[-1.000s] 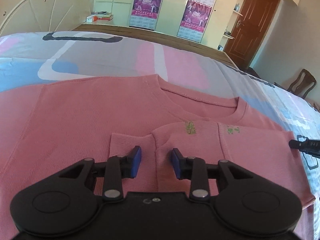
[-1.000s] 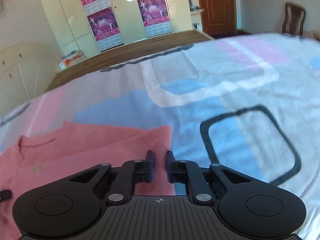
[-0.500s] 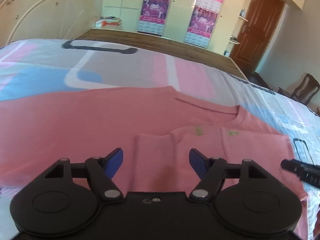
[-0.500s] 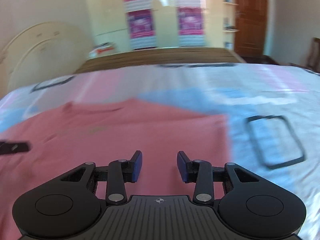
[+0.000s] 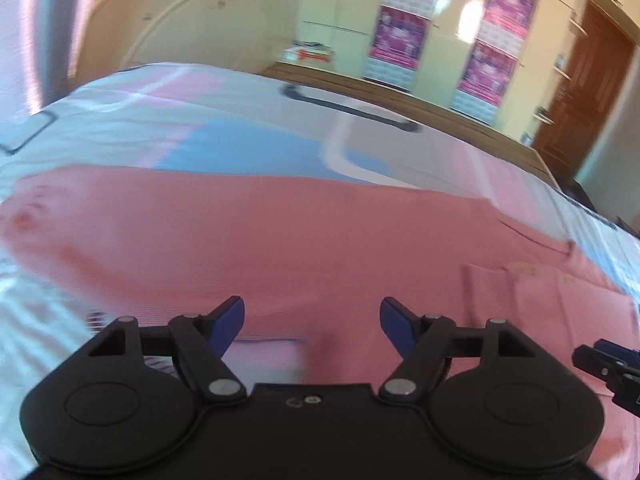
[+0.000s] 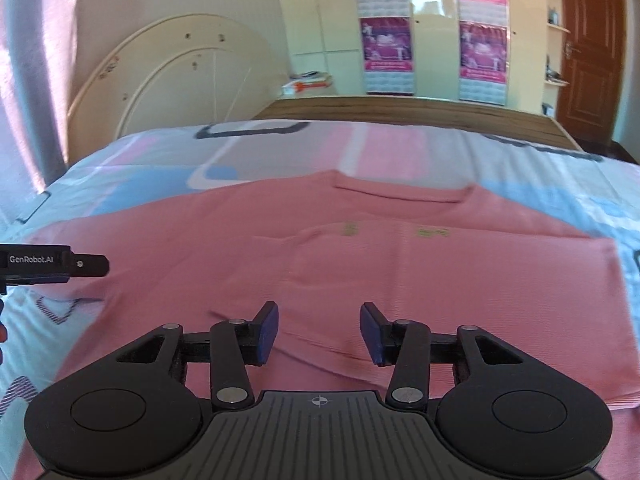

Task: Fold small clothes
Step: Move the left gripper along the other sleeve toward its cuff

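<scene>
A pink long-sleeved top (image 6: 400, 264) lies flat on the bed, neckline toward the far side, with one side and sleeve folded in over its chest. It also fills the left wrist view (image 5: 280, 240). My left gripper (image 5: 312, 322) is open and empty, just above the top's near left hem. My right gripper (image 6: 318, 332) is open and empty over the top's near middle. The left gripper shows at the left edge of the right wrist view (image 6: 60, 266). The right gripper shows at the right edge of the left wrist view (image 5: 608, 364).
The bed sheet (image 6: 168, 160) is patterned in blue, pink and white. A wooden bed end (image 6: 400, 106) runs along the far side. Beyond it stand a cream wardrobe with purple posters (image 6: 386, 32), a leaning headboard (image 6: 180, 76) and a brown door (image 6: 590, 48).
Both grippers opened and let go of the top. The left gripper swung left toward the hem side. The right gripper swung left and now looks across the folded top.
</scene>
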`<state>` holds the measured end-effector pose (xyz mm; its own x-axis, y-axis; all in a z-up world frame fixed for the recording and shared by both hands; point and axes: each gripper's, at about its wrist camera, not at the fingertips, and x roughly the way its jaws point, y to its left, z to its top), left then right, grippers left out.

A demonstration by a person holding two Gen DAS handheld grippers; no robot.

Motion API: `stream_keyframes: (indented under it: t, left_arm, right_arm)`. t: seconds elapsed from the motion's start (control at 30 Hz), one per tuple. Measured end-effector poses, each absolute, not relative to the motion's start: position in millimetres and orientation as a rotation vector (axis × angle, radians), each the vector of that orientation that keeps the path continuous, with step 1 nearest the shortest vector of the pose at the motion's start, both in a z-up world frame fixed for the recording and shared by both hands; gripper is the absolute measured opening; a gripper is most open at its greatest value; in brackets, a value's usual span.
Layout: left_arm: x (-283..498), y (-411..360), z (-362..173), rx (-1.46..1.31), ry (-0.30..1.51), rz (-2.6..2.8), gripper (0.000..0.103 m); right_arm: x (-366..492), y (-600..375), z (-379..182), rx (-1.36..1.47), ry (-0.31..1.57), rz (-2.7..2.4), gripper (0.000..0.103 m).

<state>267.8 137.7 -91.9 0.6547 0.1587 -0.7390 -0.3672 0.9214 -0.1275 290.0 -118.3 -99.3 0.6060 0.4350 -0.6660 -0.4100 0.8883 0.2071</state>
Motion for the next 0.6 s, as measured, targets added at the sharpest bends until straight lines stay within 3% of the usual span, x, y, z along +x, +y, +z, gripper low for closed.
stream_keyframes:
  t: [0.6]
  left_arm:
    - [223.9,247.1,-100.8,-0.362,0.81,0.454,0.074]
  right_arm:
    - [306.9,-25.8,-92.7,-0.03,0.766,0.532,0.045]
